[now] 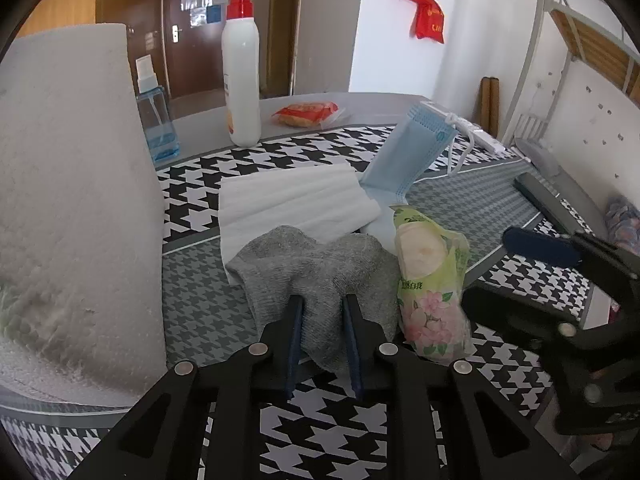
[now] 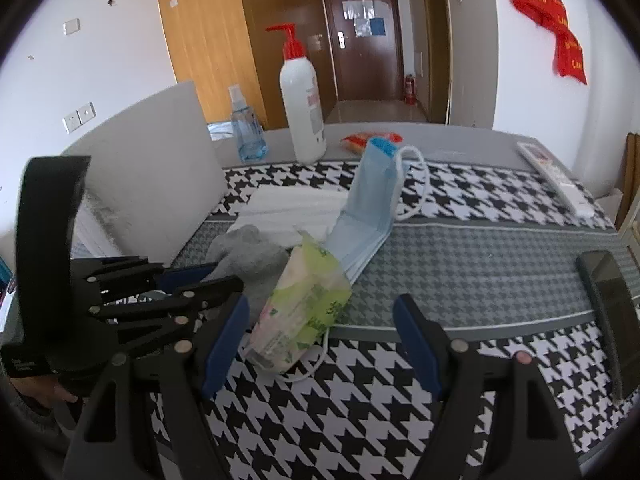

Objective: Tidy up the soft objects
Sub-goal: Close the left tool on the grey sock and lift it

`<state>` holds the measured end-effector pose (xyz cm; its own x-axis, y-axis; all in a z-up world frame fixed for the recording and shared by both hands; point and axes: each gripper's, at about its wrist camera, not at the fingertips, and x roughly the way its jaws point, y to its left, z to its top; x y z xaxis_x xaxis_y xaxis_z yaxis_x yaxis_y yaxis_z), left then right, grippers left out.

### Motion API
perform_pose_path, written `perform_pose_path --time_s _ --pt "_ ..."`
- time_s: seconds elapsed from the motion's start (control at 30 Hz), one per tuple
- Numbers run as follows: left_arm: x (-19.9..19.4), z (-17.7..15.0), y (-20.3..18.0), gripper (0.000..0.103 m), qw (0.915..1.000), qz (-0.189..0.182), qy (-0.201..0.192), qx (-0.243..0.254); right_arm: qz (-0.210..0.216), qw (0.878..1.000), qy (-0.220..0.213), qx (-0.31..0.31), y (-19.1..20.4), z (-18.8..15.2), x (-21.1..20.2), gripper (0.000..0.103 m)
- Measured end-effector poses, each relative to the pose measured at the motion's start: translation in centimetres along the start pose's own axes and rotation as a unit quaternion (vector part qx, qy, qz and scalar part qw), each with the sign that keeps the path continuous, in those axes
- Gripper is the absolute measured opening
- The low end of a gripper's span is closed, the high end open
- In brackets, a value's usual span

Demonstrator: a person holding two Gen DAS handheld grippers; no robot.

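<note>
- The white box (image 1: 76, 200) stands upright on the left of the patterned cloth (image 1: 200, 304), near the pile of soft things. It looks like the place where they should go, but this is only a guess. If the left arm swings wide while it carries something, it may knock the box wall.
- The folded white towel (image 1: 296, 196) lies flat under the far edge of the grey sock (image 1: 316, 268). If the sock is pulled and not lifted, the towel may slide with it or lose its fold.
- The blue face mask (image 2: 370, 208) stands bent upward, and its lower part lies under the tissue pack (image 2: 304, 304). One ear loop runs under the pack — a pull on the pack could drag the mask also.
- The left gripper (image 1: 320, 300) is clenched on the near edge of the grey sock, the fabric between its two blue pads. Only a thin fold seems held, so the sock may slip out when it is raised.
- The right gripper (image 2: 320, 320) is released, jaws wide, with the tissue pack just before the left finger. The pack is soft and its wrapper is smooth — an off-centre squeeze may make it slip out.
- The pump bottle (image 2: 302, 116) and the spray bottle (image 2: 246, 128) stand behind, well apart, so the risk there is small.
</note>
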<state>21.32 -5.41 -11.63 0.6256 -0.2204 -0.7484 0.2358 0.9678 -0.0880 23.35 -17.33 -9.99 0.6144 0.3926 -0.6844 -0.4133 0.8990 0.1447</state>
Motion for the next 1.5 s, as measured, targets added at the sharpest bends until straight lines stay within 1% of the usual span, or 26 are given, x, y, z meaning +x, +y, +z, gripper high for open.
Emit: perform_pose_path --time_s 0.2,0.4,0.5,0.6,0.73,0.93,1.07,1.2,1.5 --pt "0.0 0.1 0.2 0.020 1.0000 -0.005 -0.001 0.000 0.005 1.000 0.009 0.008 -0.2 0.1 0.8 0.078" --pt "0.1 0.1 0.5 0.020 0.9999 -0.015 0.001 -0.007 0.009 0.999 0.033 0.011 0.0 0.1 2.2 0.064" --pt "0.2 0.2 0.5 0.020 0.9998 -0.016 0.003 -0.008 0.014 0.999 0.037 0.013 0.1 0.1 2.4 0.060" --pt "0.2 0.2 0.5 0.020 0.9998 -0.017 0.004 -0.009 0.017 0.999 0.044 0.009 0.5 0.1 2.6 0.052" --pt "0.2 0.2 0.5 0.020 0.9999 -0.015 0.000 -0.007 0.022 0.999 0.048 0.009 0.9 0.3 2.8 0.041" --pt "-0.2 0.2 0.3 0.016 0.9998 -0.016 -0.011 -0.005 0.019 0.999 0.045 0.007 1.1 0.2 2.6 0.031" --pt "-1.1 0.3 0.0 0.014 0.9995 -0.018 -0.026 0.002 0.010 0.999 0.031 0.008 1.0 0.4 1.3 0.029" --pt "-2.2 0.5 -0.2 0.014 0.9989 -0.017 -0.043 0.007 -0.001 1.000 0.009 0.013 0.5 0.7 -0.4 0.029" --pt "-4.5 1.2 -0.7 0.014 0.9972 -0.007 -0.074 0.015 -0.016 1.000 -0.020 0.013 0.3 1.3 -2.8 0.029"
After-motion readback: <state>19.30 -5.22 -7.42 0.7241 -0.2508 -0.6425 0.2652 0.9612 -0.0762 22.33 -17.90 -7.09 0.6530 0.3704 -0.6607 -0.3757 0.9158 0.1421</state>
